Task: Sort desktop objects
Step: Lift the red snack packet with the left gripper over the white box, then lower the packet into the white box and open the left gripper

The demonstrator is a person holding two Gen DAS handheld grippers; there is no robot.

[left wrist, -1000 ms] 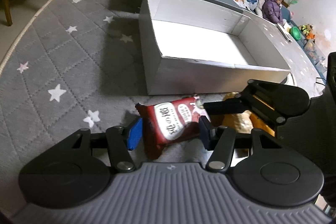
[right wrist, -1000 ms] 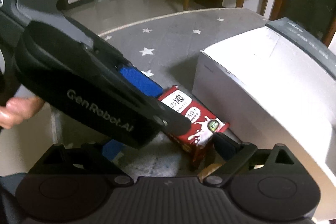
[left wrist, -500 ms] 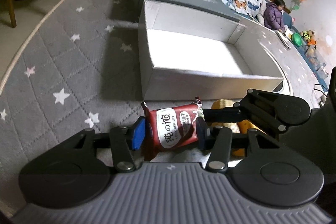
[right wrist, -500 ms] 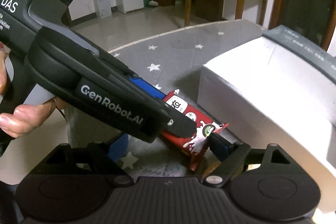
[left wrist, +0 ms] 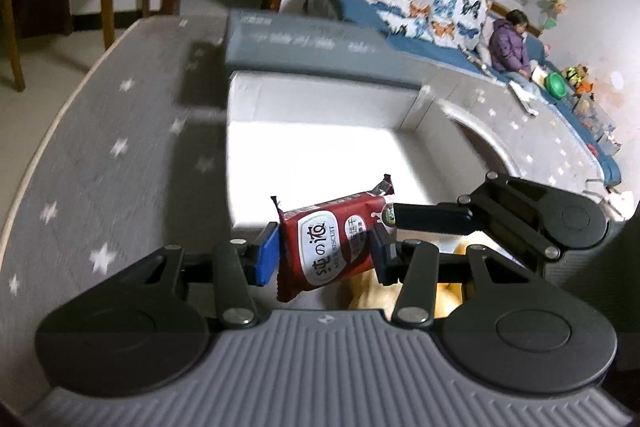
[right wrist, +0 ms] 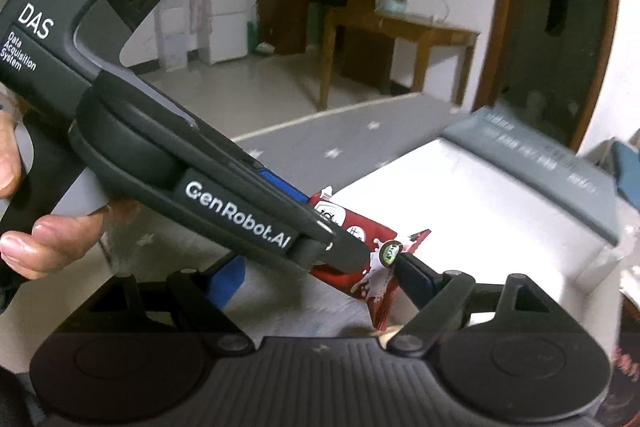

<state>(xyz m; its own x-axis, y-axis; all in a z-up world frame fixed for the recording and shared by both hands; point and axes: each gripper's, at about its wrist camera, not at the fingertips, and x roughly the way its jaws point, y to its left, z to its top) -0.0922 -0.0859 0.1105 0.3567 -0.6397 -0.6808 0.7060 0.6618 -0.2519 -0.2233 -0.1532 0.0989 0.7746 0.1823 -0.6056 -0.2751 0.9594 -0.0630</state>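
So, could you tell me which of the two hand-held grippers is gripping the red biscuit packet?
The left hand-held gripper: its pads squeeze the red biscuit packet from both sides. The right hand-held gripper stands wide open.

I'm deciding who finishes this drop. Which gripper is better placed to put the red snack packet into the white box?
Left. The left gripper is shut on the snack packet, lifted at the white box's near edge. The right gripper is open, holding nothing.
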